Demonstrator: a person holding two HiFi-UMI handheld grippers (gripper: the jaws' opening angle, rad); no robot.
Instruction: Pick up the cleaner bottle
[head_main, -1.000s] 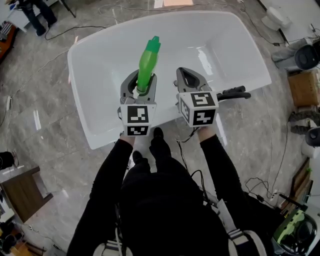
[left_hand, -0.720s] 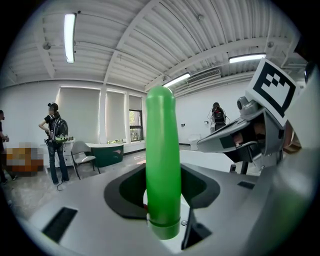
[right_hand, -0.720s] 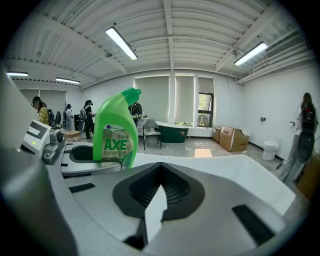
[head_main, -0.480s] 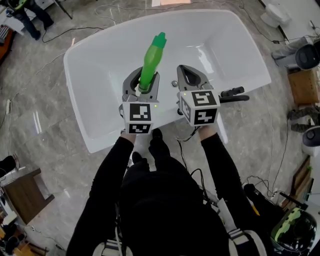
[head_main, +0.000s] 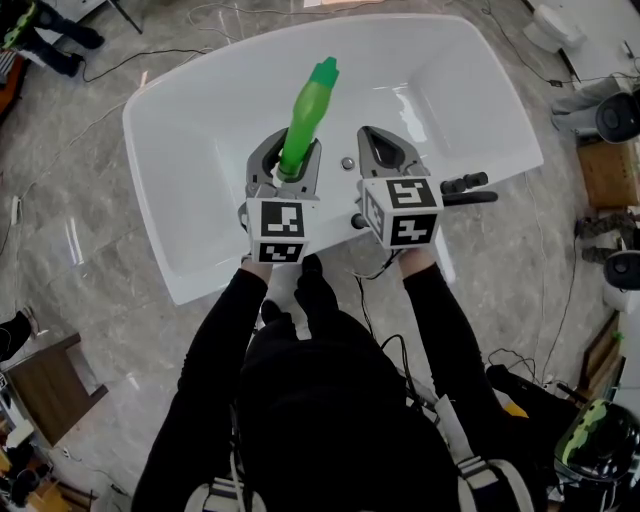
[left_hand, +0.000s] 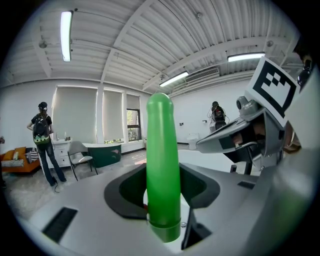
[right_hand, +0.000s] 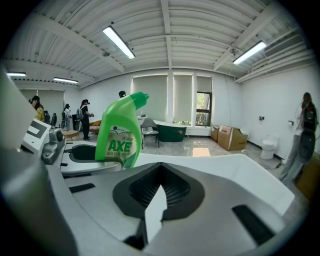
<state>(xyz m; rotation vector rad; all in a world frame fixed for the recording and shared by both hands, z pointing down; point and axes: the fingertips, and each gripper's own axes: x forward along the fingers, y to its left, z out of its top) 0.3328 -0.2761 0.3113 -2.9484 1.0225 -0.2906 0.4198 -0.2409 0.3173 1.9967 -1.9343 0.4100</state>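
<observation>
Left claw (head_main: 287, 152) clamps the cleaner bottle (head_main: 308, 108) low down, centre frame; top-heavy, it may pivot loose. Right claw (head_main: 383, 142) sits closed, empty.

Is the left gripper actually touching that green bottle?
Touching. In the left gripper view, the left gripper presses its pads against both sides of the green cleaner bottle.

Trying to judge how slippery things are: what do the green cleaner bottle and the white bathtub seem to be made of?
The cleaner bottle looks like opaque green plastic, smooth with a soft sheen, and carries a printed label. The bathtub is hard, glossy white, with bright light reflections on its inner surface. It could be acrylic or enamelled metal; the look leaves that open.
</observation>
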